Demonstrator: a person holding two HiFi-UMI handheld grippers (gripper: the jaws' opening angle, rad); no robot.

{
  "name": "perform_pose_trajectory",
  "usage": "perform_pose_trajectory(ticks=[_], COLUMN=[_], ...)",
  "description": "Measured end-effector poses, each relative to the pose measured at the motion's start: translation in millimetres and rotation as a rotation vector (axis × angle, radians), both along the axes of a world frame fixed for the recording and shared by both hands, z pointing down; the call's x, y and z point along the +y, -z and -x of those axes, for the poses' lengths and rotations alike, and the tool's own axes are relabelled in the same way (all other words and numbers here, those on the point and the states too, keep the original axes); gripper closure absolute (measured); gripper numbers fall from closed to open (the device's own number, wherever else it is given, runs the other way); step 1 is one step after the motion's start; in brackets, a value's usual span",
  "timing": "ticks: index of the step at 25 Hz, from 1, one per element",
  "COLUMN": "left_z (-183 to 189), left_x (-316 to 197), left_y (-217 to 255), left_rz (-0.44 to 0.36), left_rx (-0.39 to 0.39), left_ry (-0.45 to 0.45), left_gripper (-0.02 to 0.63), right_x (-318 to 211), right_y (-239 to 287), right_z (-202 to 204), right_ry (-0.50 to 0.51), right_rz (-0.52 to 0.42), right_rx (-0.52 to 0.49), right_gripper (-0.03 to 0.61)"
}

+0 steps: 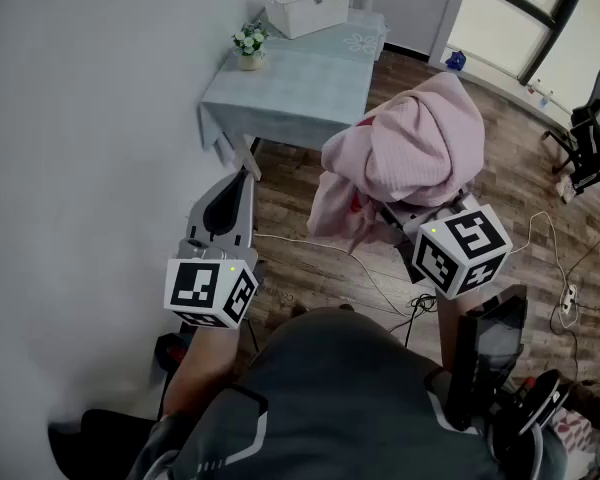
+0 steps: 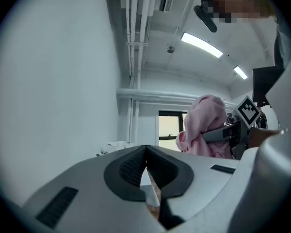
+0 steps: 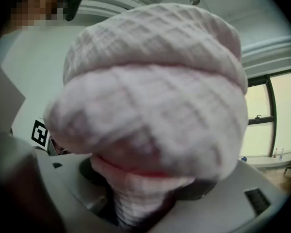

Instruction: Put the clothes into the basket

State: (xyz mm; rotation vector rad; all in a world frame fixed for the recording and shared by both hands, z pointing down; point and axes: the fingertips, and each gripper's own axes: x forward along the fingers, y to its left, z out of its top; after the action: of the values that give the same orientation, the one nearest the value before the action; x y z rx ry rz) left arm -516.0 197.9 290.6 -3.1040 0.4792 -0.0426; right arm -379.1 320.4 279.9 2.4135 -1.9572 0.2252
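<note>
A bulky pink waffle-knit garment (image 1: 410, 148) hangs bunched up in the air over the wooden floor. My right gripper (image 1: 405, 218) is shut on it, its jaws mostly buried under the cloth. In the right gripper view the garment (image 3: 155, 96) fills nearly the whole picture and drapes down between the jaws. My left gripper (image 1: 245, 173) is shut and holds nothing, pointing level toward the table. A white slatted basket (image 1: 307, 3) stands on the far end of the pale blue-covered table (image 1: 300, 83), well beyond both grippers. From the left gripper view the garment (image 2: 203, 125) shows at the right.
A small pot of white flowers (image 1: 249, 46) stands on the table's left edge, near the basket. A white wall runs along the left. Cables (image 1: 380, 288) and a power strip (image 1: 568, 298) lie on the floor. A black office chair (image 1: 590, 138) stands at the right by the windows.
</note>
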Motion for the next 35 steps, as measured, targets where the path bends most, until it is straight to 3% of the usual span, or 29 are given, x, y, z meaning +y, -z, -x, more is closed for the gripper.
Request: perform_pose_trajectory(ticks=[10, 16, 28, 31, 35], left_z=[3.9, -0.8, -3.0, -22.7, -79.3], left_x=[3.0, -34.1, -46.1, -50.1, -59.3], left_y=[-5.9, -25.8, -29.8, -28.3, -19.3], left_rz=[0.021, 0.058, 0.095, 0.086, 0.071], left_rx=[-0.008, -0.02, 0.067, 0.08, 0.06], left_ry=[-0.017, -0.037, -0.066, -0.049, -0.02], left_gripper=[0.604, 0.604, 0.604, 0.604, 0.604], right_x=[0.7, -37.0, -36.5, -41.0, -50.9], right_y=[1.2, -4.2, -4.3, -3.9, -2.1], right_z=[-0.3, -6.5, -7.6, -25.0, -80.5], right_ry=[-0.013, -0.038, -0.065, -0.044, -0.006], right_rz=[0.013, 0.031, 0.043, 0.018, 0.0], right_rx=[0.002, -0.003, 0.037, 0.042, 0.02], right_gripper=[0.225, 0.225, 0.225, 0.225, 0.225])
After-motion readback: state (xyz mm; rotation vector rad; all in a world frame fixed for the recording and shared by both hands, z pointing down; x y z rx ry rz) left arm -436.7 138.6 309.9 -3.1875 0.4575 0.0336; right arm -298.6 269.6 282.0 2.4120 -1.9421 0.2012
